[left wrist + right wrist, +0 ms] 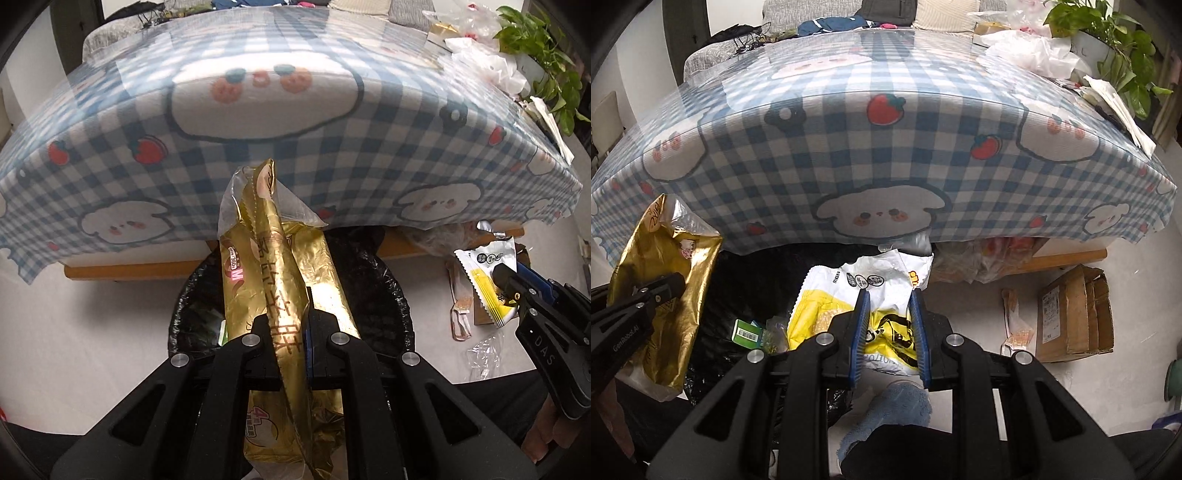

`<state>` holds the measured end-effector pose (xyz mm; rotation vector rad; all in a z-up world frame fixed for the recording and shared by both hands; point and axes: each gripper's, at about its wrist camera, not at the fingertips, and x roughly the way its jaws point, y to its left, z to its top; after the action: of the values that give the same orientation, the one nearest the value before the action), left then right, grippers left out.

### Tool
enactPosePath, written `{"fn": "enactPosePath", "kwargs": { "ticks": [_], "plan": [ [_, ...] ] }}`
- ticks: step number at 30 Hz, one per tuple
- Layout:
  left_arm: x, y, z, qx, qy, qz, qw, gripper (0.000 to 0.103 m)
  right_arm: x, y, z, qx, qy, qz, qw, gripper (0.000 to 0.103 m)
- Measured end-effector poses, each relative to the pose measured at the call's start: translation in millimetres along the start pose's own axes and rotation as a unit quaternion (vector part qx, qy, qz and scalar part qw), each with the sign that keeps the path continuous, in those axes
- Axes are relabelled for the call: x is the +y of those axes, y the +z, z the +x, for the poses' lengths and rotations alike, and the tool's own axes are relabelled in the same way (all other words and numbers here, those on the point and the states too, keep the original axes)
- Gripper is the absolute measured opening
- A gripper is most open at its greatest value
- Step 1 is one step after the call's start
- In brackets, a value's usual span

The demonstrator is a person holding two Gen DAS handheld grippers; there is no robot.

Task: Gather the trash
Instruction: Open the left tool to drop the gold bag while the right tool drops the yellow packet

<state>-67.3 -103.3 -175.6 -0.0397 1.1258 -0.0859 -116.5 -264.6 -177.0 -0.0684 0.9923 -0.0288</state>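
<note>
Ahead of me, bench [332, 155] under a blue-and-white checked cloth with cartoon puppies and strawberries, edge hanging over the floor. Below that edge, trash bin lined with a black bag [373, 280], mouth open, sitting on the pale floor [92, 314]. Cardboard box [1075, 314] on the floor to the right of the bin, flaps open. Potted plant [1108, 40] on the bench's far right corner, white plastic bags [1034, 51] crumpled just beside it.

Gold foil snack bag [284, 280] hangs long and crumpled over the bin mouth; my left tongs [288, 332] are clamped tight on its middle fold. White-and-yellow snack wrapper [849, 295] sits between my right tongs [888, 325], pads pressing its sides, torn top edge up, also over the bin area, just right of the gold bag. Green carton with a barcode [748, 332] lies inside the black bag. Blue slipper [886, 417] shows below the right tongs. Small clear wrapper [487, 350] on the floor near the bin's right side.
</note>
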Motion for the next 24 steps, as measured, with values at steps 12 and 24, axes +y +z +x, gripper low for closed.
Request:
{"fn": "enactPosePath", "kwargs": {
  "ticks": [12,24],
  "plan": [
    [-1,-2,8,-0.004,0.008,0.007,0.9999,0.052,6,1,-2,-0.005,0.0,-0.001,1.0,0.022],
    [52,-6,-29,-0.042,0.035,-0.018,0.9984,0.097,47,1,-12,-0.014,0.023,-0.017,0.999,0.022]
  ]
}}
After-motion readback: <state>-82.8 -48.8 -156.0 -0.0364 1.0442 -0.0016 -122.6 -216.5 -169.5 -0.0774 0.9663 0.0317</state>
